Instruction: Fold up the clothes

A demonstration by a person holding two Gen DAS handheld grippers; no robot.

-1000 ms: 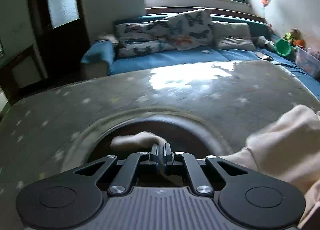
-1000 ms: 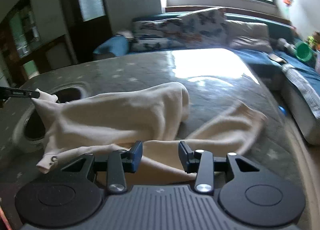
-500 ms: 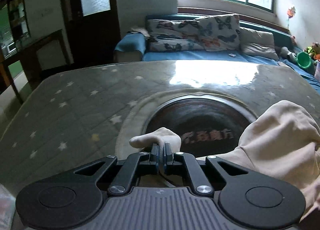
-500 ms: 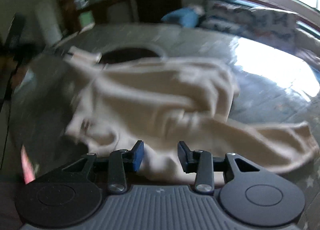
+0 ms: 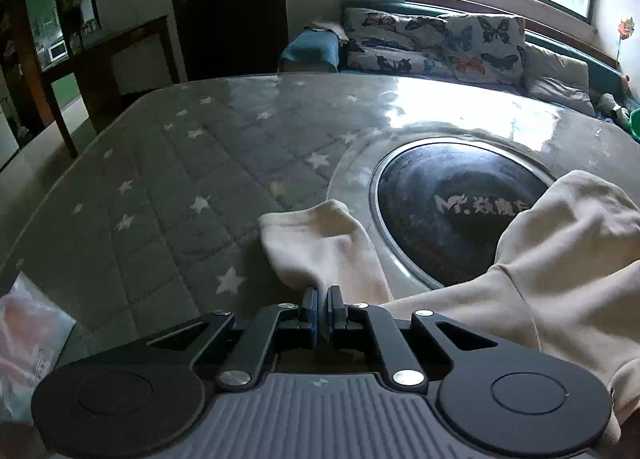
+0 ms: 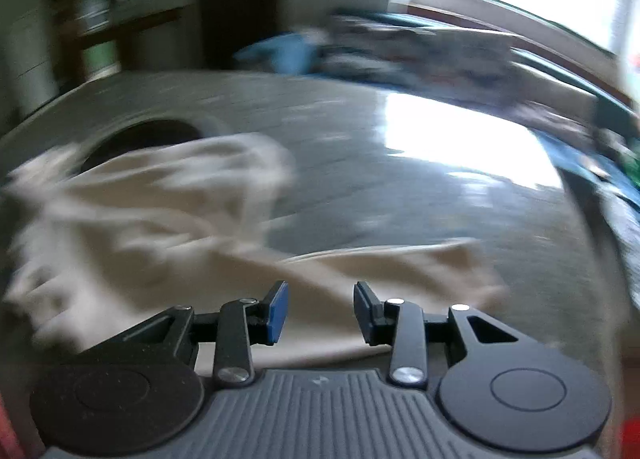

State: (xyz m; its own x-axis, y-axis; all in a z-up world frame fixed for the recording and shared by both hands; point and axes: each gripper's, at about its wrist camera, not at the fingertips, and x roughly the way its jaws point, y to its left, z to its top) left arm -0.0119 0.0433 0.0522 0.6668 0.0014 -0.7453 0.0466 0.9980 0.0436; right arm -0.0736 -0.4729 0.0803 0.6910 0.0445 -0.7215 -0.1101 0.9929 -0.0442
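Left wrist: cream garment (image 5: 320, 247) in hand-held gripper (image 5: 322, 301)

Right view motion-blurred; garment (image 5: 560, 267) cut off right.

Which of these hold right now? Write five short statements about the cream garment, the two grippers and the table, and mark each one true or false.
1. The left gripper is shut on the sleeve cuff of the cream garment. True.
2. The right gripper clamps the garment. False: its jaws stand apart, pressing on nothing.
3. The table cover carries a star pattern. True.
4. The garment hides the whole dark round inset in the table. False: most of the inset shows.
5. The butterfly cushions lie on the table. False: they sit on the blue sofa behind it.
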